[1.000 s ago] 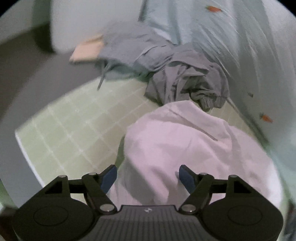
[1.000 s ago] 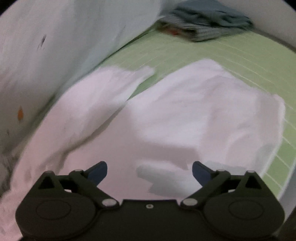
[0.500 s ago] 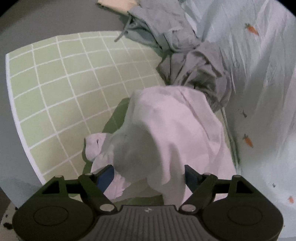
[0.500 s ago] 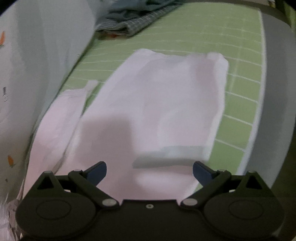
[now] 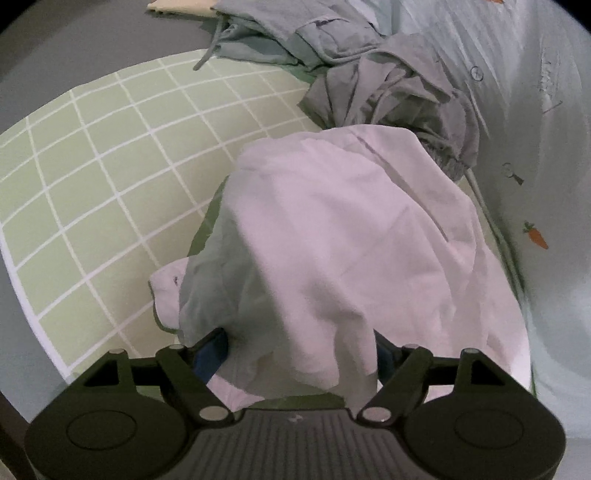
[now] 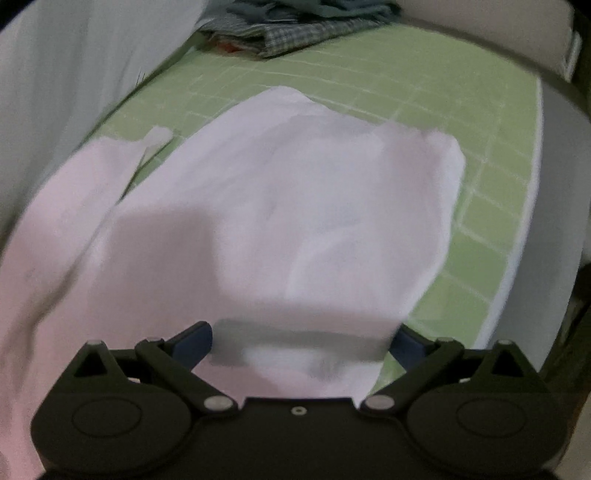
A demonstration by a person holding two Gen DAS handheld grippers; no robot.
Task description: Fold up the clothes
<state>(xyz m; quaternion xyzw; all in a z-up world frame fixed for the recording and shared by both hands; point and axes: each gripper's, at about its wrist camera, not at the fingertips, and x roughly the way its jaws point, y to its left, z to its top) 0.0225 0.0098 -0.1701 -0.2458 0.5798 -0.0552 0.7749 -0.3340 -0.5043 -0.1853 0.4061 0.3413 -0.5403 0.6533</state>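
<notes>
Green checked mattress cover [image 5: 110, 177] is the work surface, pale carrot-print sheet [image 5: 535, 147] along one side.

Left gripper [image 5: 301, 350]: jaws spread wide, white garment [image 5: 332, 240] draped over and between the fingers. Cloth sits in the gap, but I see no pinch on it. Near end of the garment is bunched and lifted over the gripper, with a doubled layer hanging in front and a small corner sticking out onto the checks.

Right gripper [image 6: 304, 341]: jaws also spread wide, the garment's [image 6: 277, 206] edge crossing the gap, nothing clamped. From this side the body lies fairly flat on the cover, the far edge roughly straight, and one sleeve-like strip [image 6: 74, 192] lies off along the sheet side. View is blurred, so fine creases are unreadable.

Progress, my read: white piece is mid-fold at best: one end flat, the other heaped, sleeve still out. Not a finished rectangle.

Beyond it: a crumpled grey pile [image 5: 388, 88] touches the white piece's far end and looks unfolded. A stack of plaid and dark clothes [image 6: 295, 29] sits at the other end of the bed; it looks flatter, but I can't confirm it's folded.
</notes>
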